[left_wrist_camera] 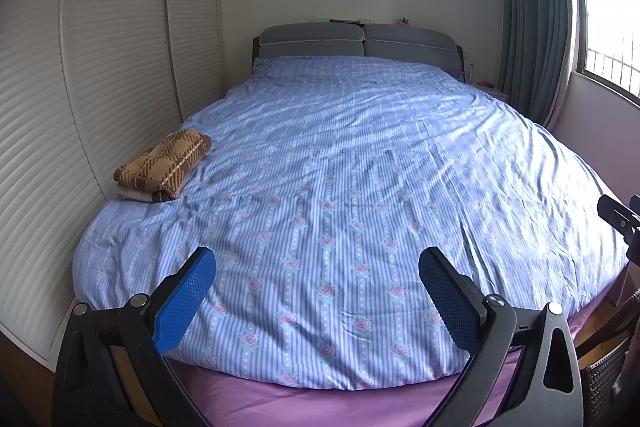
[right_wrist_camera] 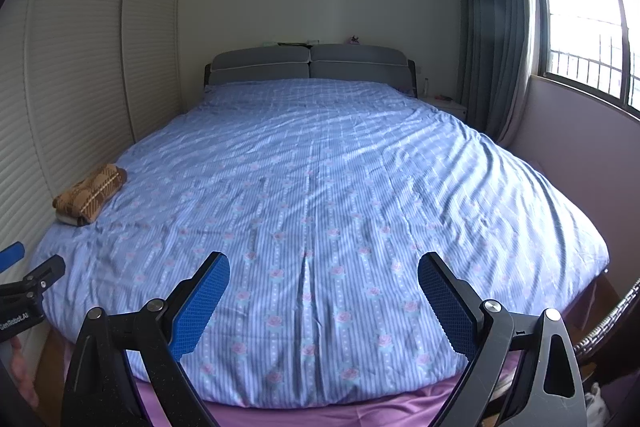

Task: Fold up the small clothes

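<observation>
A folded brown plaid garment [left_wrist_camera: 164, 167] [right_wrist_camera: 90, 195] lies on the left side of the bed, on top of a pale folded piece. My left gripper [left_wrist_camera: 318, 261] hangs open over the foot of the bed, nothing between its blue pads [left_wrist_camera: 184, 303]. My right gripper [right_wrist_camera: 324, 265] is also open and empty, held above the foot of the bed near its middle. Both grippers are well short of the garment, which sits ahead and to the left. Part of the left gripper [right_wrist_camera: 24, 287] shows at the left edge of the right wrist view.
The bed carries a blue striped floral cover [left_wrist_camera: 340, 187] over a purple sheet [left_wrist_camera: 320, 407]. White slatted wardrobe doors [left_wrist_camera: 60, 107] run along the left. A grey headboard [left_wrist_camera: 360, 41], a nightstand [right_wrist_camera: 446, 105], a curtain [right_wrist_camera: 492, 27] and a window [right_wrist_camera: 592, 19] stand behind and right. A wicker basket [left_wrist_camera: 604, 379] sits lower right.
</observation>
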Demonstrator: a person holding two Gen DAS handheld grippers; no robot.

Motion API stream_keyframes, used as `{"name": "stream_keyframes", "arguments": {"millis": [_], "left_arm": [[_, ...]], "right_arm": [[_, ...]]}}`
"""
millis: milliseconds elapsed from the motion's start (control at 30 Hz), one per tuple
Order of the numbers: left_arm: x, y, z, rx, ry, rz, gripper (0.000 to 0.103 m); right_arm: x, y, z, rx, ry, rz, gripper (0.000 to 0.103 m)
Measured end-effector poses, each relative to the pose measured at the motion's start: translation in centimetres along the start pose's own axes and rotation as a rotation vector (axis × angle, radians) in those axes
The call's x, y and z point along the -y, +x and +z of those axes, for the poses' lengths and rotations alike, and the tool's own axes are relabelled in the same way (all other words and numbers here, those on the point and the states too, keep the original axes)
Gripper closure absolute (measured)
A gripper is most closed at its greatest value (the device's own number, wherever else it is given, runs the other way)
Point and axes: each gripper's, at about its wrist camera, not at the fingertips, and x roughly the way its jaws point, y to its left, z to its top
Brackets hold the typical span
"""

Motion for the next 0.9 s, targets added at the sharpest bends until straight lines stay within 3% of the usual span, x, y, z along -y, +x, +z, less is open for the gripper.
{"name": "stream_keyframes", "arguments": {"millis": [900], "left_arm": [[-0.09,-0.31,0.23,0.007,-0.013,-0.006,0.0]], "right_arm": [[-0.06,0.4,-0.04,-0.001,0.003,-0.006,0.007]]}}
